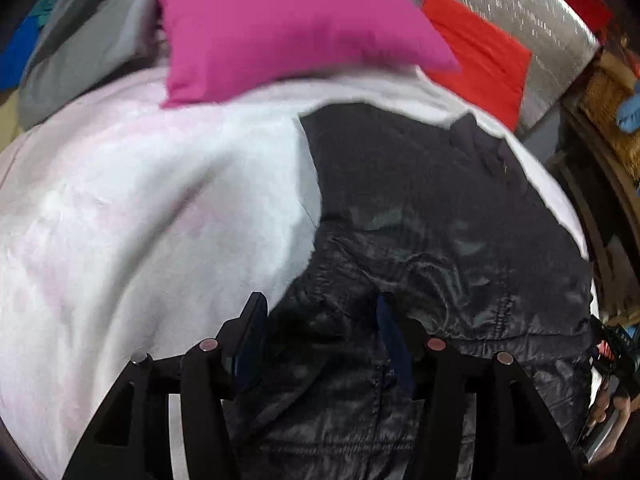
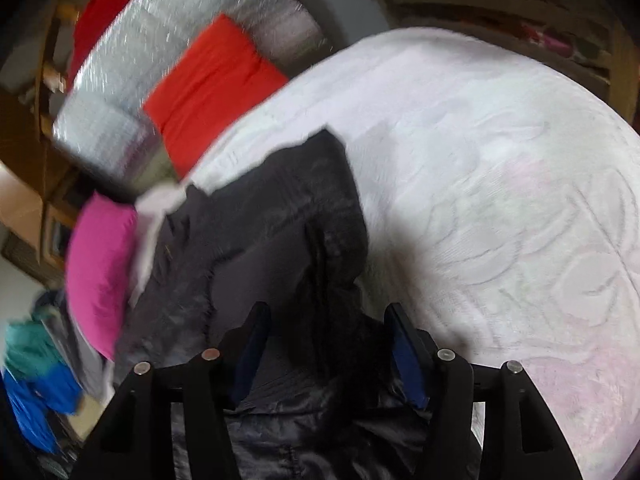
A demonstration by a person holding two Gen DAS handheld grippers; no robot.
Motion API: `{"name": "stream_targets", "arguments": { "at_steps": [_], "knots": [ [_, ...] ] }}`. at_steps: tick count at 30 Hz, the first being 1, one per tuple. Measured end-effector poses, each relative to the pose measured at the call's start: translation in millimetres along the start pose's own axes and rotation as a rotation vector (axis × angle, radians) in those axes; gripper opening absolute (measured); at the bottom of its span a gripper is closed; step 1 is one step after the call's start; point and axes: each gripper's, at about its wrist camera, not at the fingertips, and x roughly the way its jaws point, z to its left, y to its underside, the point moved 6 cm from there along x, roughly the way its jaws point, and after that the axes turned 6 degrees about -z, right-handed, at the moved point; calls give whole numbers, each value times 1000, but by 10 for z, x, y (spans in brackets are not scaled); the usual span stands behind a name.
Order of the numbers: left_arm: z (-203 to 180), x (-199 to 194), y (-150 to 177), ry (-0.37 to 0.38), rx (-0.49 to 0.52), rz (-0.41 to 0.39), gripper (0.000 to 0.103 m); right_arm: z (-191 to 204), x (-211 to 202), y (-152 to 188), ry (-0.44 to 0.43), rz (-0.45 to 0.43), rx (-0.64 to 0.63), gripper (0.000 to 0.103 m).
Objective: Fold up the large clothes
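A black quilted jacket (image 1: 420, 208) lies spread on a white blanket (image 1: 140, 220), and blur smears both views. My left gripper (image 1: 320, 308) hovers over the jacket's near left edge. Shiny black fabric fills the gap between its fingers, but whether the pads press on it is unclear. In the right wrist view the jacket (image 2: 272, 208) runs away from me toward the far left. My right gripper (image 2: 326, 312) has a raised, bunched fold of the jacket squeezed between its blue pads (image 2: 404, 356).
A magenta cushion (image 1: 288, 28) rests on the blanket (image 2: 500, 184) beyond the jacket. Behind it are a red cushion (image 1: 480, 52) and a silver foil-covered bolster (image 1: 520, 8). Grey, teal and blue clothes (image 2: 36, 372) are piled at one side. Wooden furniture (image 1: 608, 92) stands beyond the bed.
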Motion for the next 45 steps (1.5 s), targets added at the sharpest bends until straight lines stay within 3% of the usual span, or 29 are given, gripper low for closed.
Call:
{"name": "stream_targets", "arguments": {
  "at_steps": [2, 6, 9, 12, 14, 16, 19, 27, 35, 36, 39, 43, 45],
  "knots": [
    [-5, 61, 5, -8, -6, 20, 58, 93, -100, -52, 35, -40, -52, 31],
    [-27, -5, -25, -5, 4, 5, 58, 129, -222, -99, 26, -74, -69, 31],
    [7, -53, 28, 3, -10, 17, 58, 11, -56, 32, 48, 2, -57, 34],
    [44, -207, 92, -5, 11, 3, 60, 44, -255, -5, 31, -12, -57, 37],
    [86, -355, 143, -16, 33, -20, 63, 65, -469, -3, -19, -38, -43, 55],
    [138, -526, 228, -16, 51, -40, 67, 42, -693, 36, -49, -63, -41, 60],
    [269, -803, 429, -20, 78, -65, 68, -28, -932, 134, -67, -75, -51, 61],
    [736, -1370, 1188, -51, 85, -75, 69, -465, -1639, 754, -92, -107, -74, 67],
    [849, -1595, 2132, -1, 47, 20, 69, -980, -1996, 1442, -102, -46, -14, 68],
    [824, -1604, 2209, 13, 47, 33, 68, -1001, -2025, 1512, -111, -32, -7, 67],
    [733, -1644, 2356, 25, 74, 37, 50, -1032, -2088, 1710, -133, 20, -9, 68],
    [694, -1646, 2452, 43, 79, 62, 51, -1016, -2081, 1941, -102, 87, -64, 69],
    [708, -1622, 2467, 45, 66, 84, 60, -976, -2011, 2027, -106, 118, -64, 69]
  ]
}}
